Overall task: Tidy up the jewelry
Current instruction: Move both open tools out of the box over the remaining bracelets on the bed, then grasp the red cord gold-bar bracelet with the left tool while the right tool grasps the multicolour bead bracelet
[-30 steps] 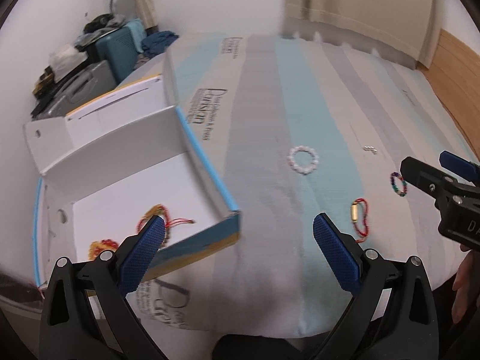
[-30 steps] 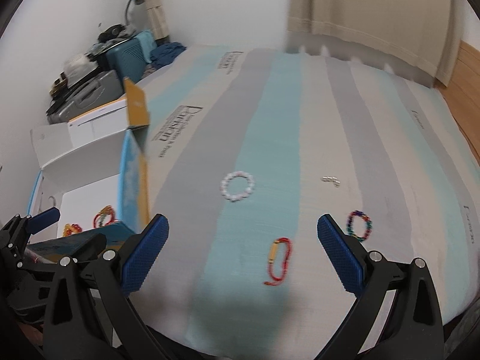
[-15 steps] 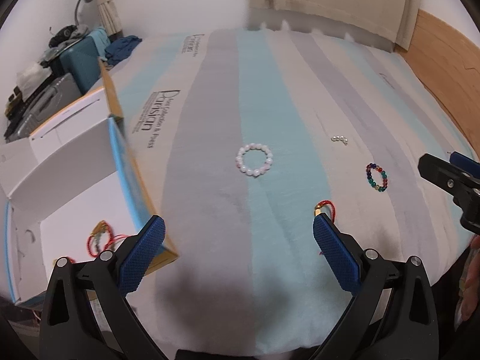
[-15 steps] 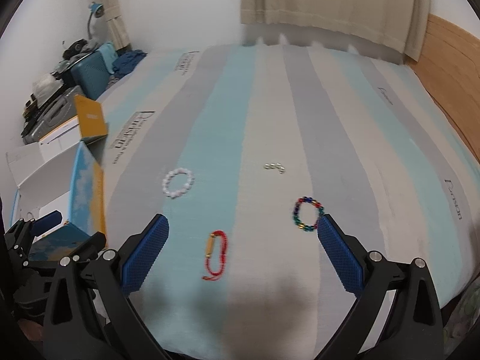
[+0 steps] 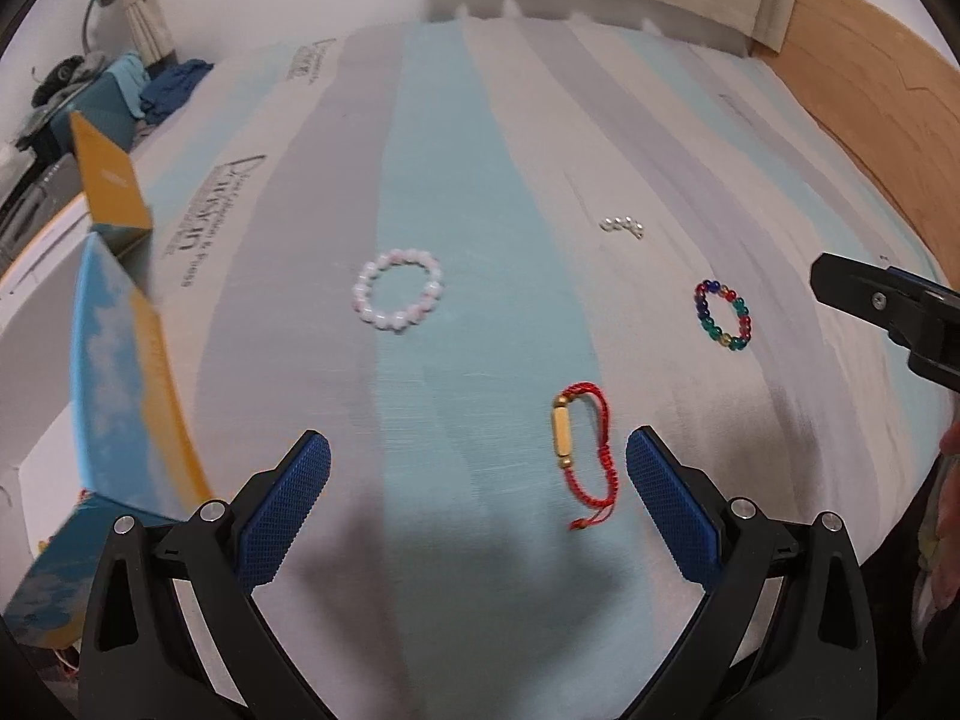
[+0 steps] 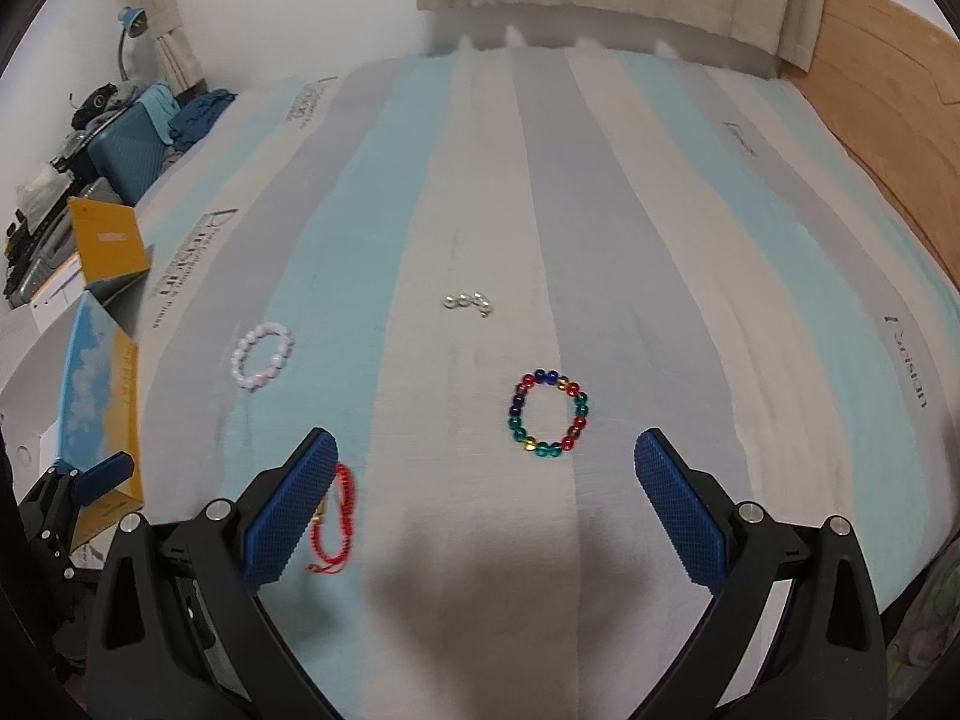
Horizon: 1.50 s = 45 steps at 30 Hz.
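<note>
Your right claw hangs empty, jaws spread, lined up on the multicolored bead bracelet; your left claw likewise gapes beside the red cord bracelet.

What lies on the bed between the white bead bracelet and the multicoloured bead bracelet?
Between the white bead bracelet and multicoloured bead bracelet is only bare striped bedcover, as the right wrist view shows.

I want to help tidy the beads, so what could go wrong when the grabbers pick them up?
The tiny silver beads look loose and could scatter or get lost on the striped sheet. The red cord bracelet lies flat, so the open left gripper might pinch cloth too. The rainbow bracelet could slip from the open right gripper.
</note>
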Each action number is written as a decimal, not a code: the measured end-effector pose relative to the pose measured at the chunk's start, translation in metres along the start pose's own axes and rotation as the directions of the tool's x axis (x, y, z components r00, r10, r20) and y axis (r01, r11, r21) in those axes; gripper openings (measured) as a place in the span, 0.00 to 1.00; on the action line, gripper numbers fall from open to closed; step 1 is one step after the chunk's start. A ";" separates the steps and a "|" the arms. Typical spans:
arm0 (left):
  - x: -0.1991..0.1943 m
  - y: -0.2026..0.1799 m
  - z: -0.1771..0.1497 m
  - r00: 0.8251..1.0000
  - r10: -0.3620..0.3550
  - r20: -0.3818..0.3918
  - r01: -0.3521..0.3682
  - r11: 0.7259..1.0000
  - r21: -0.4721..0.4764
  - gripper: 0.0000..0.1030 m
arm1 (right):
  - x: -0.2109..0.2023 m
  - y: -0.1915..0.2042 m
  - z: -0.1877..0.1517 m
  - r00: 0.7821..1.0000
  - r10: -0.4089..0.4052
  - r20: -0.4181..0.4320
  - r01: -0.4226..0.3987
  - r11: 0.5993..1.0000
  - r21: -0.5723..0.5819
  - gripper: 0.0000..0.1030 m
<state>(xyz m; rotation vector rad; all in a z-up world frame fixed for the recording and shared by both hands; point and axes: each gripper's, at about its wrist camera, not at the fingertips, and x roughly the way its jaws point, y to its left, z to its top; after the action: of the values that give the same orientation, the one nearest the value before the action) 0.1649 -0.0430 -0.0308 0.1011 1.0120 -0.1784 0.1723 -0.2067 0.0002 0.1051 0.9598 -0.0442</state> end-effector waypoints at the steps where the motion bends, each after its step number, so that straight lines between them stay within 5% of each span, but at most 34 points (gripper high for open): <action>1: 0.005 -0.003 0.000 1.000 0.000 -0.003 0.000 1.000 0.004 0.94 | 0.005 -0.003 0.000 1.000 -0.001 -0.004 0.001 1.000 0.005 0.93; 24: 0.079 -0.015 -0.009 0.999 0.001 -0.041 0.001 0.999 0.048 0.93 | 0.102 -0.061 -0.011 0.996 -0.021 -0.092 0.029 0.997 0.077 0.83; 30: 0.099 -0.012 -0.014 0.997 -0.013 -0.076 0.017 0.999 0.045 0.81 | 0.125 -0.069 -0.009 0.992 -0.040 -0.123 0.052 0.994 0.099 0.78; 40: 0.108 -0.021 -0.016 0.997 -0.040 -0.065 0.044 0.997 0.067 0.64 | 0.154 -0.072 -0.007 0.985 -0.032 -0.168 0.054 0.990 0.129 0.56; 45: 0.108 -0.023 -0.018 0.997 -0.044 -0.057 0.048 0.997 0.057 0.59 | 0.157 -0.068 -0.008 0.986 -0.037 -0.165 0.056 0.992 0.112 0.31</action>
<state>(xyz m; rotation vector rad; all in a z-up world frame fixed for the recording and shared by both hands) 0.2011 -0.0730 -0.1325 0.1362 1.0658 -0.2482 0.2499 -0.2715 -0.1375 0.1962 1.1230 -0.1361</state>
